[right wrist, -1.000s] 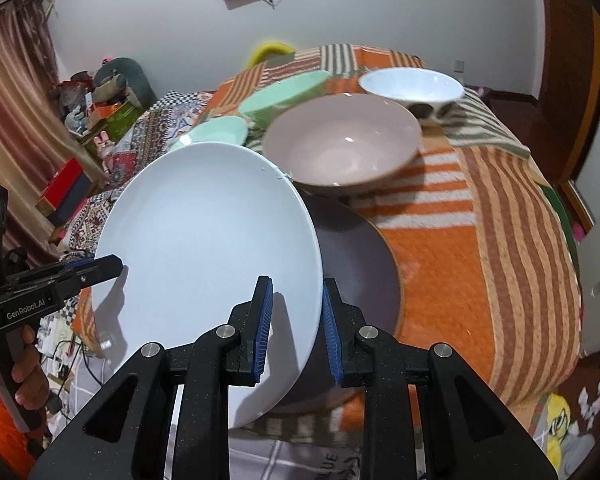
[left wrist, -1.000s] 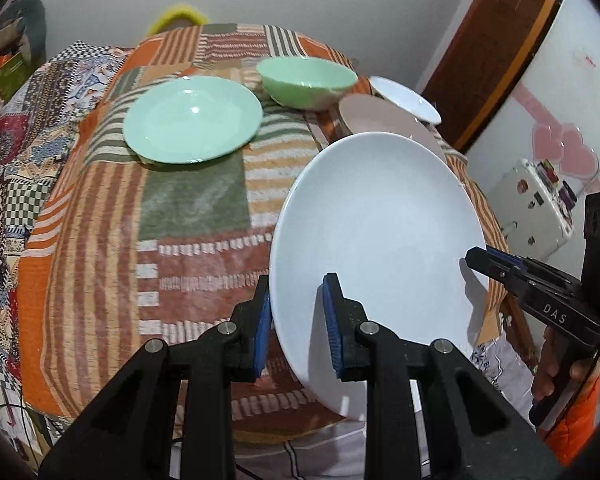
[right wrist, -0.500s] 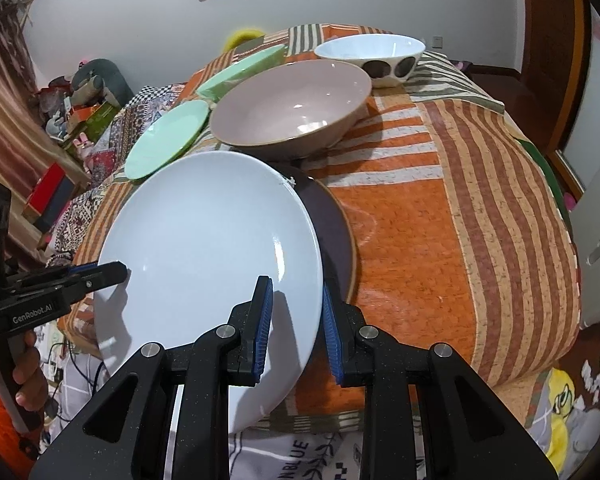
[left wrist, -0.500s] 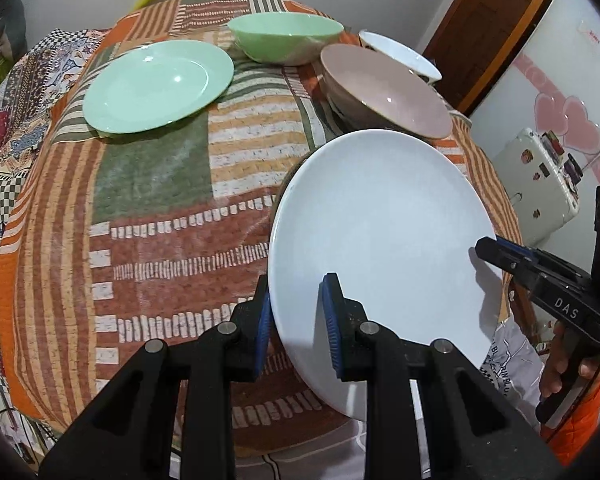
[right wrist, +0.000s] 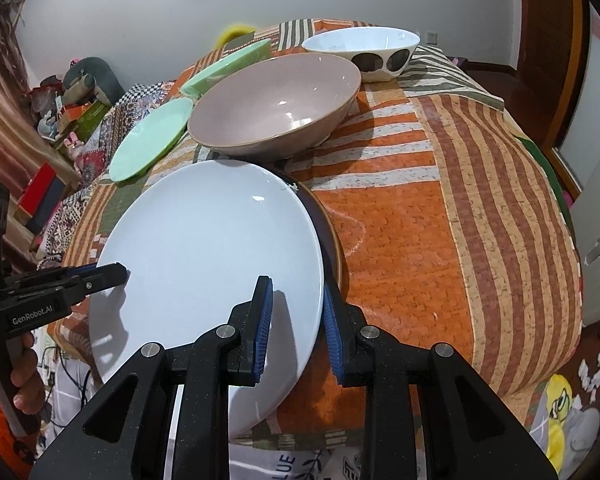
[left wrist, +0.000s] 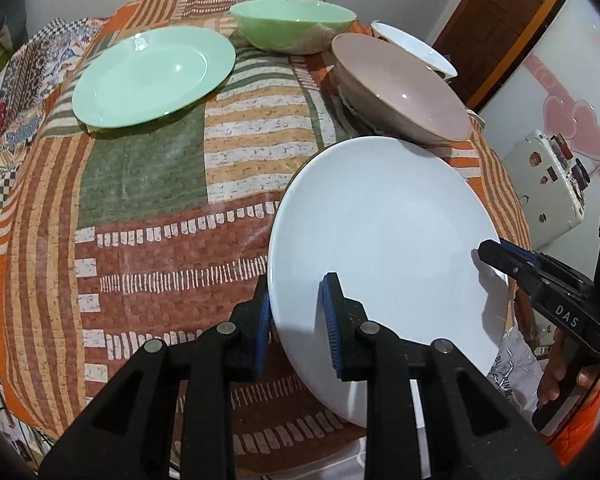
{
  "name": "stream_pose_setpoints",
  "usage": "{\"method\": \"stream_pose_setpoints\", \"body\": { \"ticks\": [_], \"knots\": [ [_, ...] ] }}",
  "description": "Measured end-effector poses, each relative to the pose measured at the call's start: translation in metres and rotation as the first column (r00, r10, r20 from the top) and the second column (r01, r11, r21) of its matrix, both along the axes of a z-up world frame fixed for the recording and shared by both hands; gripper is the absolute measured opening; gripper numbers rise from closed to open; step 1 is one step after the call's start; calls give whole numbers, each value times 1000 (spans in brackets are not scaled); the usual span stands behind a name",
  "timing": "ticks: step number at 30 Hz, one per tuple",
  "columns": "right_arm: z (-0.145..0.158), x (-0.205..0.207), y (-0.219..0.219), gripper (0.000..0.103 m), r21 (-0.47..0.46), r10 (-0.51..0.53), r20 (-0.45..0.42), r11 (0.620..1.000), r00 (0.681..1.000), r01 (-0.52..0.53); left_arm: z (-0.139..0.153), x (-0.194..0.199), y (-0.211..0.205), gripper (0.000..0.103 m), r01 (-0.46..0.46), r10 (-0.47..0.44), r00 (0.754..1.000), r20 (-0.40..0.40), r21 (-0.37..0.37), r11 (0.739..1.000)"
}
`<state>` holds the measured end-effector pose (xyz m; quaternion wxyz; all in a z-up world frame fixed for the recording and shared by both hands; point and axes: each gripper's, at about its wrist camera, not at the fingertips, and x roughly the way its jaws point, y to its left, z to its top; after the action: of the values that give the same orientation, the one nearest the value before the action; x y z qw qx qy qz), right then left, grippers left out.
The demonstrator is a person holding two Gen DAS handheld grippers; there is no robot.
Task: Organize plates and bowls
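A large white plate [left wrist: 380, 232] is held at the table's near edge by both grippers on opposite rims. My left gripper [left wrist: 296, 308] is shut on its left rim, and its tip shows in the right wrist view [right wrist: 116, 272]. My right gripper [right wrist: 296, 308] is shut on the right rim of the white plate [right wrist: 204, 248]. The plate lies low over a dark plate [right wrist: 328, 232]; whether they touch I cannot tell. Behind it stand a pink bowl [right wrist: 276, 100], a green plate [left wrist: 152, 76], a green bowl [left wrist: 292, 24] and a white bowl [right wrist: 364, 50] with dark ovals.
A patchwork striped cloth [left wrist: 148, 208] covers the round table. A white appliance [left wrist: 548, 188] and a wooden door [left wrist: 512, 12] stand to the right of it. Cluttered shelves [right wrist: 48, 120] line the left wall. A hand [right wrist: 24, 376] grips the left tool's handle.
Both grippers have sunk with the white plate toward the table, bringing it lower over the dark plate. The bowls and green plate stay where they were.
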<state>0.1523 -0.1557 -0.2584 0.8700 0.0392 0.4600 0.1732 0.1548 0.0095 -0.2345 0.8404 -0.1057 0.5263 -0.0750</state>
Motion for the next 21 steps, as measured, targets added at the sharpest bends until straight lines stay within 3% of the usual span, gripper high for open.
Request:
{"method": "stream_pose_setpoints", "body": {
  "ticks": [14, 21],
  "knots": [
    [0, 7, 2, 25, -3, -6, 10, 1000, 1000, 6, -9, 12, -3, 25, -1, 0, 1000, -17, -18, 1000],
    [1, 8, 7, 26, -85, 4, 40, 996, 999, -1, -7, 11, 0, 26, -2, 2, 1000, -10, -12, 1000]
  ]
}}
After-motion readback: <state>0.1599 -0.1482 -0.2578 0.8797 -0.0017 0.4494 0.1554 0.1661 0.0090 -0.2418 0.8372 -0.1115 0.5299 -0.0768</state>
